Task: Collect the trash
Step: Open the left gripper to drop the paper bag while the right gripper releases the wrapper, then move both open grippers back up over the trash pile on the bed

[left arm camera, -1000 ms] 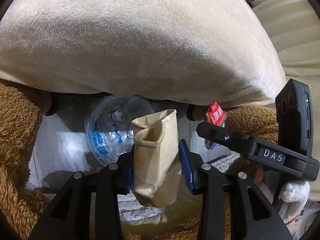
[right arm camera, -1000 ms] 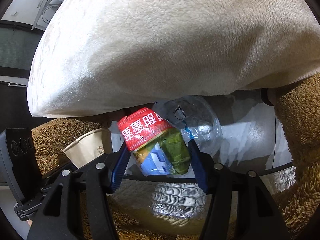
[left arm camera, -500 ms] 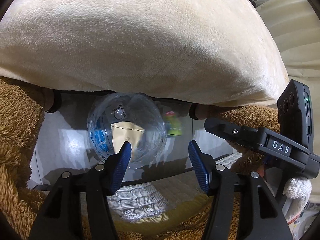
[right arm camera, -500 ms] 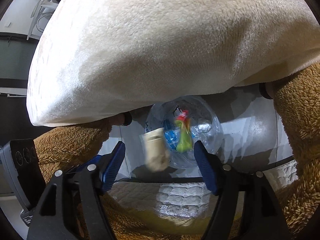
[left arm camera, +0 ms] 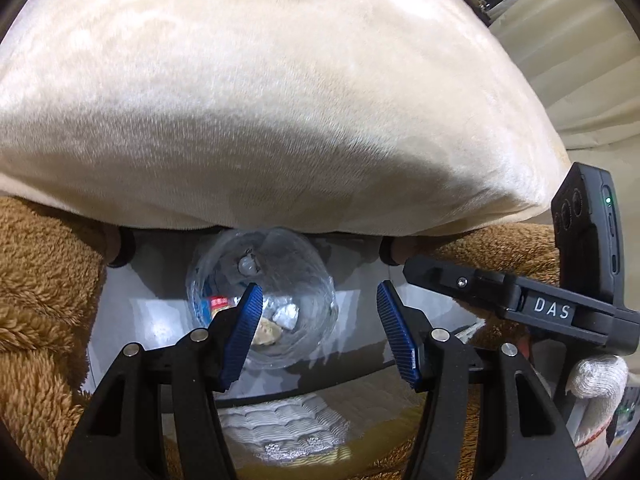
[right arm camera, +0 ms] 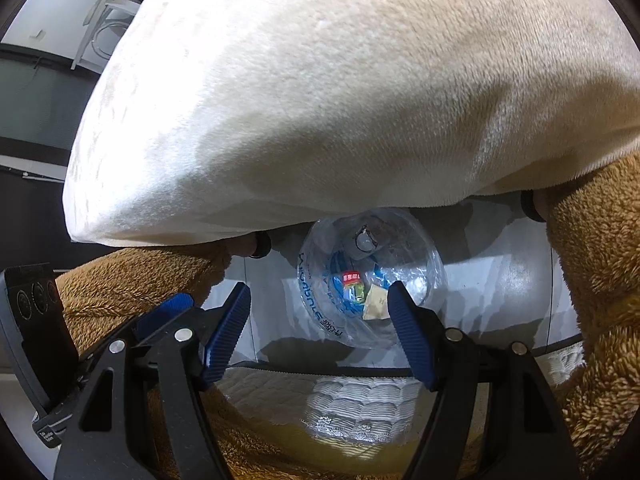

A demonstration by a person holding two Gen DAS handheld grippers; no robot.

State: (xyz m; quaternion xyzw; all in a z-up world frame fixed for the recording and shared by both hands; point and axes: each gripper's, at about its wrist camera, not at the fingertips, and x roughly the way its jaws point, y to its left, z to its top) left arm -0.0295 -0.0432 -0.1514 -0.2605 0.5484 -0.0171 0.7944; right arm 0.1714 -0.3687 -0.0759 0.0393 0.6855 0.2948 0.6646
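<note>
A clear plastic bin (left arm camera: 280, 280) stands on the pale floor below, also in the right wrist view (right arm camera: 372, 272). Inside lie a brown paper piece (left arm camera: 264, 330), shown too in the right wrist view (right arm camera: 376, 306), and a red, blue and green snack wrapper (right arm camera: 352, 286), whose red end shows in the left wrist view (left arm camera: 218, 304). My left gripper (left arm camera: 320, 332) is open and empty above the bin. My right gripper (right arm camera: 320, 332) is open and empty above it too. The right gripper's body (left arm camera: 520, 304) shows at the right of the left wrist view.
A large cream plush cushion (left arm camera: 280, 100) fills the upper part of both views. Brown fuzzy fabric (left arm camera: 40, 300) lies at both sides. A white lace-edged quilted cloth (right arm camera: 360, 404) lies under the grippers. Dark round legs (right arm camera: 260, 244) stand near the bin.
My left gripper let go of the brown paper piece and my right let go of the snack wrapper. Both fell into the clear bin and lie in it now. Both grippers opened.
</note>
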